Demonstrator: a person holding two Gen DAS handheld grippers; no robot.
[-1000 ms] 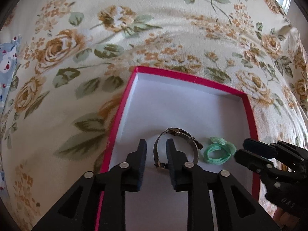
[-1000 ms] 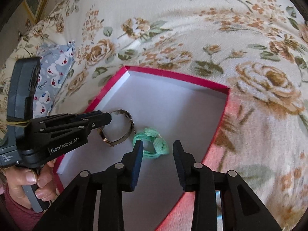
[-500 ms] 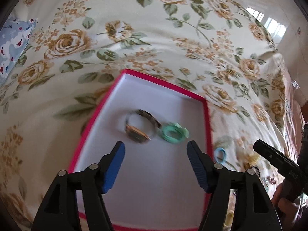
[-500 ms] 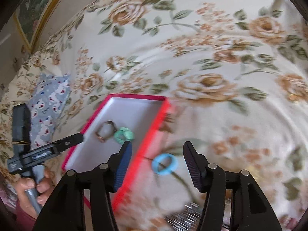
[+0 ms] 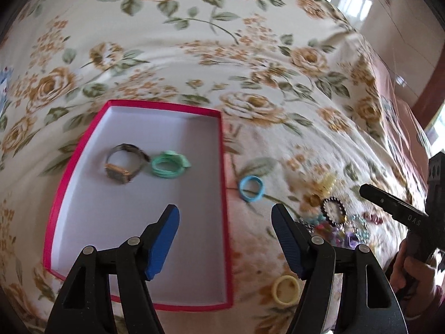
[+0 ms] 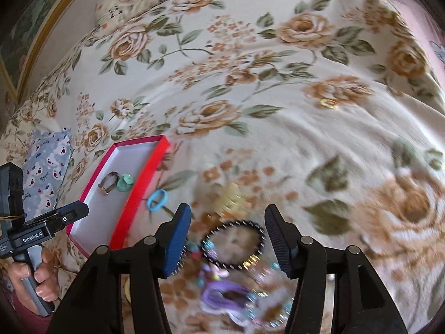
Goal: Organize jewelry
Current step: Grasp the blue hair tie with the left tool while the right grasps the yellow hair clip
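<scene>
Soft daylight is illuminating both views evenly, with faint shadows. Window glare is reflecting off the glossy floor (image 5: 347,2) at upper right. Motion blur is smearing the cream floral bedspread (image 6: 389,194) and the heap of mixed colourful jewelry (image 6: 236,278). Fisheye distortion is bending and darkening the edges.

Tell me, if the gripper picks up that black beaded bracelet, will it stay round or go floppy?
The black bracelet looks like separate beads on a string, so it would probably sag. The beads seem small and shiny, so they might slip between the right gripper pads. It looks light.
</scene>
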